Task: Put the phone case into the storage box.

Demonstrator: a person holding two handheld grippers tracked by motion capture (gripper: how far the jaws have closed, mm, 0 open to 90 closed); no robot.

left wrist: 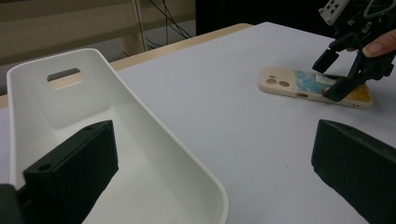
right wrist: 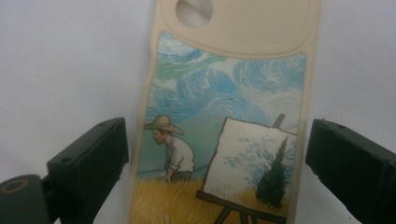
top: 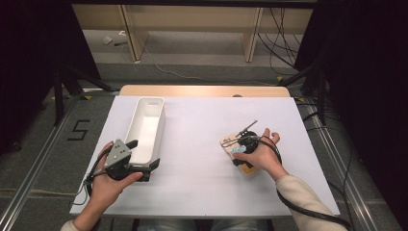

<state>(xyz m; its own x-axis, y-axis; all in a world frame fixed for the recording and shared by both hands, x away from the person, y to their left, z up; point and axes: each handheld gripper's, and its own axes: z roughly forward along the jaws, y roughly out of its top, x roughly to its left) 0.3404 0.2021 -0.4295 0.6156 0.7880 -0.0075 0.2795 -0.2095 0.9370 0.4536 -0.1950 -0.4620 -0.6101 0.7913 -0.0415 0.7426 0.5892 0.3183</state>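
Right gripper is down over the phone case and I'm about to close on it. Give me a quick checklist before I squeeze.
1. Right gripper open: ok, jaws stand wide.
2. Phone case between the jaws: ok, one jaw off each long edge in the right gripper view.
3. Jaws clear of the case: ok, a gap shows on both sides, narrower on the left of that view.
4. Case lying flat on the table, picture side up: ok.
5. Jaw tips low enough to catch the thin edge: cannot tell.
6. White bin ready: ok, it looks empty; left gripper is open, one jaw inside the near end, the other outside.
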